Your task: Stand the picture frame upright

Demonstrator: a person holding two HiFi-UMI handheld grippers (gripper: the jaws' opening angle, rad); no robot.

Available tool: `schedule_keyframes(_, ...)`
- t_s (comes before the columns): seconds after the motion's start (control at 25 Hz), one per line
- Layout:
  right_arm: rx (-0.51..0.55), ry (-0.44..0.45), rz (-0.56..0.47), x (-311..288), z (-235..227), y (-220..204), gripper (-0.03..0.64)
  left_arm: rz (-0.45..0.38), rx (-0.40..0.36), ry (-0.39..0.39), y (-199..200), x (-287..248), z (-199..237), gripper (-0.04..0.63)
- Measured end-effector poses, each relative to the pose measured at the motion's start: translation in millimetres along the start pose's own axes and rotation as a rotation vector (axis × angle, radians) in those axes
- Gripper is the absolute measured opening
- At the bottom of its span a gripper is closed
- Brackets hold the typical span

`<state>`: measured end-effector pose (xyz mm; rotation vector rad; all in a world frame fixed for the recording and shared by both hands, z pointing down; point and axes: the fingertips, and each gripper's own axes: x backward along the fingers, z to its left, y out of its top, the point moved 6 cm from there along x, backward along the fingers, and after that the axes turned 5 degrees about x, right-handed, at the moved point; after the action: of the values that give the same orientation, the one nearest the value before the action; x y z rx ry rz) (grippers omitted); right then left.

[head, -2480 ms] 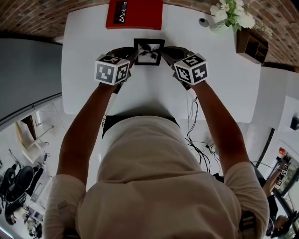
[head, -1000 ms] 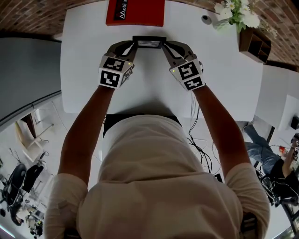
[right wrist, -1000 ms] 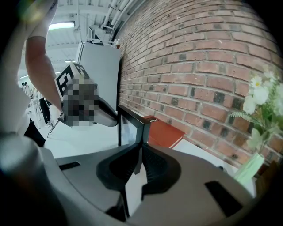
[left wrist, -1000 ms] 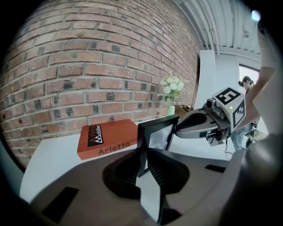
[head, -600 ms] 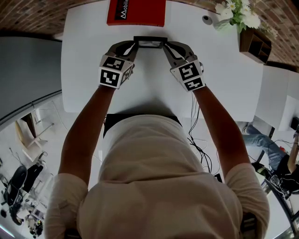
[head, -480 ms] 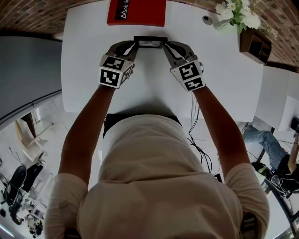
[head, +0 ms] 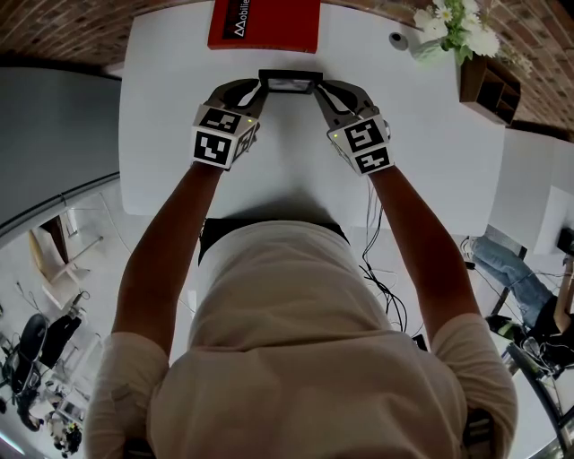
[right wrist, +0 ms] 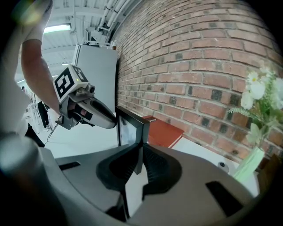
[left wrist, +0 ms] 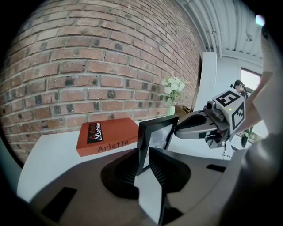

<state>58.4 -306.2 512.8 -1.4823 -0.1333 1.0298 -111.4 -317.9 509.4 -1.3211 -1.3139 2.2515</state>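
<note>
- My left gripper point(head: 258, 89) is released: its jaws have just been opening, and the left edge of the picture frame point(head: 290, 80) stands between them with a gap at the pads.
- The picture frame is upright on the far middle of the white worktop point(head: 296, 170), between the two grippers, glass towards me.
- Handling, as I judge it: light, stiff, thin black moulding, with a glazed front that is fragile and slippery. Hold it by the side edges, never by the glass. It tips easily, and no view shows a rear strut.
- My right gripper point(head: 319, 89) is clenched on the frame's right edge.
- The red Arletta book point(head: 265, 24) lies flat just behind the frame, against the brick wall. It limits how far back the frame can go.
- A small round grey object point(head: 391, 40) sits near the back right, apart from the frame.
- A vase of white flowers point(head: 441, 30) and a wooden organiser point(head: 484, 85) stand well to the right, clear of the work.
</note>
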Motion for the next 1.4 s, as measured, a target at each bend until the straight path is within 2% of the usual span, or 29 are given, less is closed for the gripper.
schedule_keyframes(0.52,-0.057,-0.044,-0.002,10.8,-0.2,-11.2,0.033,-0.007,0.025,0.034,-6.3,14.0,2.7,0.077)
schedule_keyframes(0.92,-0.127,-0.032,-0.016,49.7,30.9,-23.1,0.034,-0.013,0.081,0.055,-28.8,56.2,-19.8,0.095)
schedule_keyframes(1.08,-0.154,-0.025,-0.013,72.5,54.0,-26.9,0.034,-0.018,0.093,0.032,-42.3,78.2,-37.1,0.100)
schedule_keyframes(1.4,-0.221,-0.085,-0.032,135.5,121.6,-19.1,0.034,-0.059,0.067,-0.093,-62.3,141.3,-77.6,0.114)
